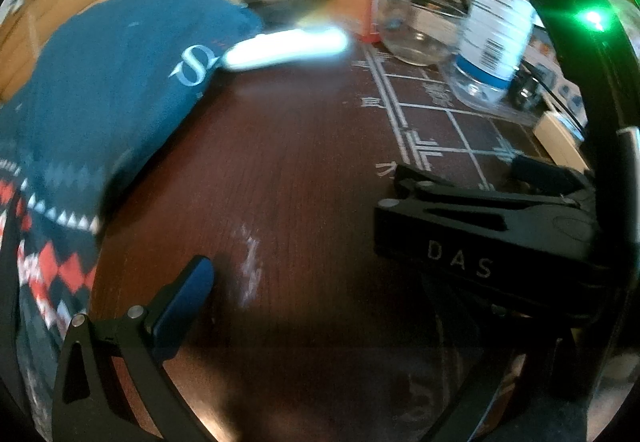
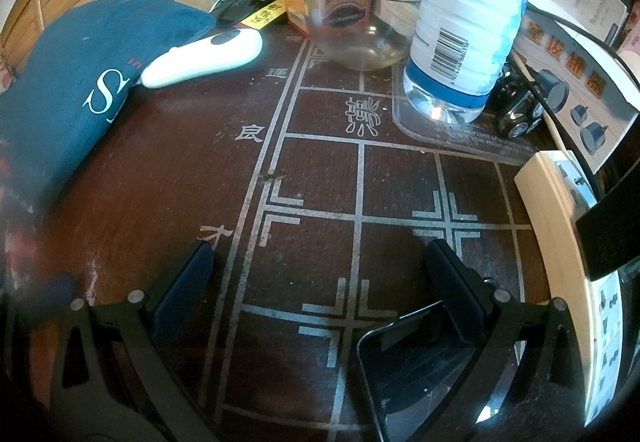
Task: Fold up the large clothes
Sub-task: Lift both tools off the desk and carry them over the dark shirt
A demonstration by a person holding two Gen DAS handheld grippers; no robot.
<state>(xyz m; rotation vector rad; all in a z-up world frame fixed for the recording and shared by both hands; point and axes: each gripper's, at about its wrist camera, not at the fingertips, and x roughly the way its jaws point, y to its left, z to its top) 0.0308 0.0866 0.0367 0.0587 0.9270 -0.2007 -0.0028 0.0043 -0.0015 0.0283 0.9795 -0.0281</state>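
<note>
A dark teal sweater [image 1: 112,82] with a white S logo and a red and white diamond band lies bunched on the left of the brown table [image 1: 288,170]. It also shows at the left in the right wrist view [image 2: 72,82]. My left gripper [image 1: 320,278] hovers over bare table to the right of the sweater, open and holding nothing. Only its left finger [image 1: 188,302] shows; the other is hidden behind my right gripper [image 1: 464,178], which crosses in from the right. My right gripper [image 2: 322,274] stands open over the painted board lines, away from the sweater.
A white handheld device [image 2: 204,58] rests against the sweater's edge. A glass bowl [image 2: 356,30], a water bottle [image 2: 464,42], boxes, a shaver [image 2: 520,114] and a power strip [image 2: 560,242] crowd the back and right. A black phone [image 2: 412,362] lies under my right finger.
</note>
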